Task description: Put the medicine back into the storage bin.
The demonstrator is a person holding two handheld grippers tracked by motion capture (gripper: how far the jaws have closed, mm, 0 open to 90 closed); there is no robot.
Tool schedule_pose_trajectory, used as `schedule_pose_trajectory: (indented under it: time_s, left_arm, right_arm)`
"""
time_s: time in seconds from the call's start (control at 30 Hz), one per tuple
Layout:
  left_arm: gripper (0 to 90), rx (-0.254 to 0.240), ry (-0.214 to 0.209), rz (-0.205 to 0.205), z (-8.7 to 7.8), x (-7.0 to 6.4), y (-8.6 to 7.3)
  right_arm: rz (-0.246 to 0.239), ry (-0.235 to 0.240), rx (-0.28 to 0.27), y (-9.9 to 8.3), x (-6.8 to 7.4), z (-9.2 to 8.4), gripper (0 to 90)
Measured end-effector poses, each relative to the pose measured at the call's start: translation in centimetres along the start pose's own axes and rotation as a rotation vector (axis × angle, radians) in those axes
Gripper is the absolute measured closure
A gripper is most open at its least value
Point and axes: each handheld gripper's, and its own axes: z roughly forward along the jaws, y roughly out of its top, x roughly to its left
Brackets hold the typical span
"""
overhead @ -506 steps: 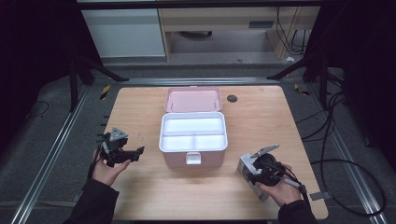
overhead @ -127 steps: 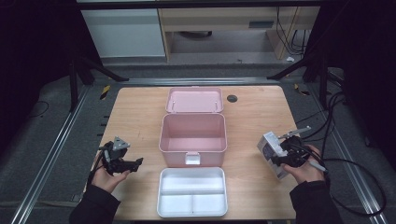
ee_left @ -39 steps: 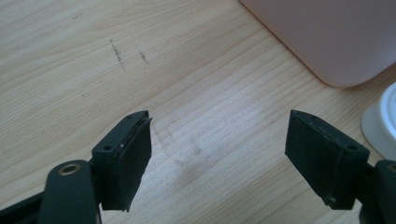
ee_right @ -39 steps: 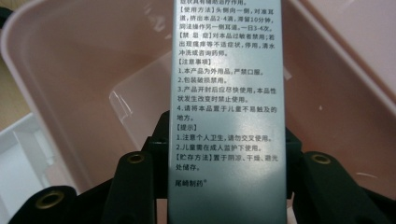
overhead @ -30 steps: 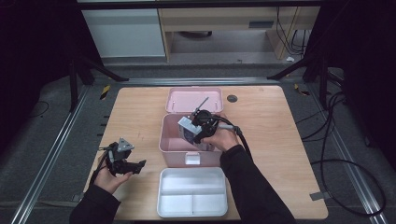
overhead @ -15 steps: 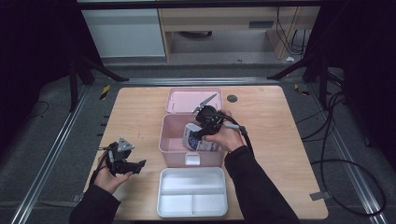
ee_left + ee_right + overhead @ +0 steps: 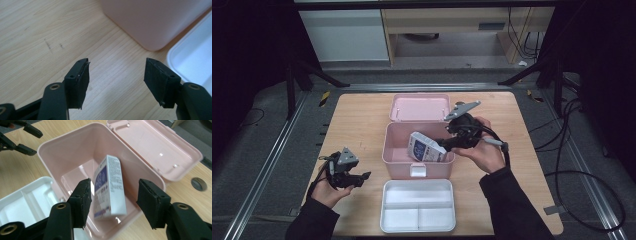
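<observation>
- Carton [image 7: 108, 187]: white with a blue-purple panel and small print; it leans tilted inside the pink box [image 7: 398, 155].
- Right gripper [image 7: 112, 202]: I have its jaws spread, just been opening; carton between them, pads clear of it.
- Left gripper [image 7: 116, 82]: jaws apart, just been narrowing, over bare table [image 7: 357, 125].
- Lid [image 7: 419, 106] lies open behind; white tray [image 7: 418, 205] sits in front.
</observation>
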Motion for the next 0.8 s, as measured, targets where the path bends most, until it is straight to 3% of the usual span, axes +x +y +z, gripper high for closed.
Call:
schedule_pose_trajectory:
  time_s: [0.17, 0.27, 0.47, 0.6, 0.8]
  left_arm:
    - [37.2, -0.012, -0.050, 0.041, -0.4, -0.9, 0.6]
    - [37.8, -0.008, -0.082, 0.077, -0.4, -1.7, 0.9]
    - [39.8, 0.021, -0.150, 0.128, -0.3, -3.0, 1.1]
    - [43.2, 0.049, -0.157, 0.199, -0.2, -3.8, 1.1]
    - [48.0, 0.098, -0.222, 0.244, 0.2, -5.0, 1.1]
  right_arm:
    - [0.007, -0.030, -0.012, -2.3, -0.1, -1.9, 42.7]
    - [0.006, -0.018, -0.016, -4.0, 0.2, -2.3, 42.3]
    - [0.006, 0.005, 0.028, -7.0, 0.9, -2.1, 42.1]
    - [-0.019, 0.037, 0.045, -8.5, 1.6, -1.5, 42.4]
    - [-0.071, 0.108, 0.066, -10.1, 2.5, -0.2, 44.0]
